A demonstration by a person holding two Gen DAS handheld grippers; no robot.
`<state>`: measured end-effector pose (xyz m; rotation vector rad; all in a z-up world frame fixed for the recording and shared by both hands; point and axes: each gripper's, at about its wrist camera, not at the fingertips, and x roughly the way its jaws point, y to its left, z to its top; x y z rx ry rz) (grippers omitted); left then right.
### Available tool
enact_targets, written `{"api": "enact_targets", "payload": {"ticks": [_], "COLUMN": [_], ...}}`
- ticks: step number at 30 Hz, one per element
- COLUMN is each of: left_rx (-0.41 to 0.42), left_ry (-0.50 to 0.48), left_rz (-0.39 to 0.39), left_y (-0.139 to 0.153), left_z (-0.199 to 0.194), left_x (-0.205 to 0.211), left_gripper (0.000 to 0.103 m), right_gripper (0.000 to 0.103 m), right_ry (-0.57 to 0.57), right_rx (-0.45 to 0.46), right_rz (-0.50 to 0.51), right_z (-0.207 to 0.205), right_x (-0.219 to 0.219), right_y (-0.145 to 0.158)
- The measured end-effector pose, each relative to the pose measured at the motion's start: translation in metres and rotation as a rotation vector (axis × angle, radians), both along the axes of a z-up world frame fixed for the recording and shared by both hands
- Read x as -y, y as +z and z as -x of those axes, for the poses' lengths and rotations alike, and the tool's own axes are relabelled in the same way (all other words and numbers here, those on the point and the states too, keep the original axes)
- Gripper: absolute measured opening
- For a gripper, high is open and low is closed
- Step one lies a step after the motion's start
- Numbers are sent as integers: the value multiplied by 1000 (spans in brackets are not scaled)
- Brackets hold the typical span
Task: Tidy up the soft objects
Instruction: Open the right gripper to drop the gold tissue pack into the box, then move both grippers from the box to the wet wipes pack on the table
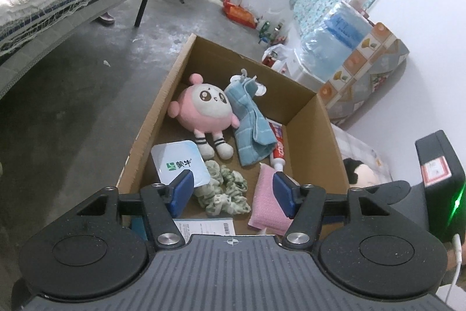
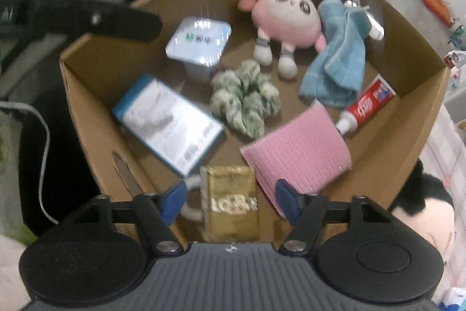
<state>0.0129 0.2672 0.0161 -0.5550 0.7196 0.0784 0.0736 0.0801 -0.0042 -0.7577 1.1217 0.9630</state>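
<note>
I am holding the left gripper (image 1: 230, 190) spread and empty over the brown cardboard box (image 1: 305, 118); the green patterned fabric scrunchie (image 1: 224, 188) is lying between its jaws, below them. Right gripper (image 2: 230, 201) is hovering spread. I am advising a centred descent.

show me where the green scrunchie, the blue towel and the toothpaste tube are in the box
green scrunchie (image 2: 246, 98), right wrist view, on the ruffled fabric at its middle.
blue towel (image 1: 252, 123), left wrist view, on the folded cloth's middle.
toothpaste tube (image 2: 365, 104), right wrist view, on the red printed body.
</note>
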Motion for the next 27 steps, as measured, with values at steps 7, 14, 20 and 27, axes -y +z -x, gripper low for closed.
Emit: {"api": "enact_targets", "payload": {"ticks": [7,14,20,27], "left_rx": [8,4,2,0], "left_ry": [10,6,2,7], "left_rz": [2,14,15,15], "left_y": [1,-2,-3,-2], "left_z": [3,1,-1,0], "left_x": [-4,-7,-8,-6], "left_gripper": [60,60,60,63], "right_gripper": [8,8,6,14], "right_ry": [5,19,-58,-113], "right_rx": [-103,-209,-259,-283], "right_rz": [-91,22,60,-64], "right_z": [-6,-5,-19,-28], "right_x": [-29,-32,-22,-12], "right_y": [-16,-46,-55,-30]}}
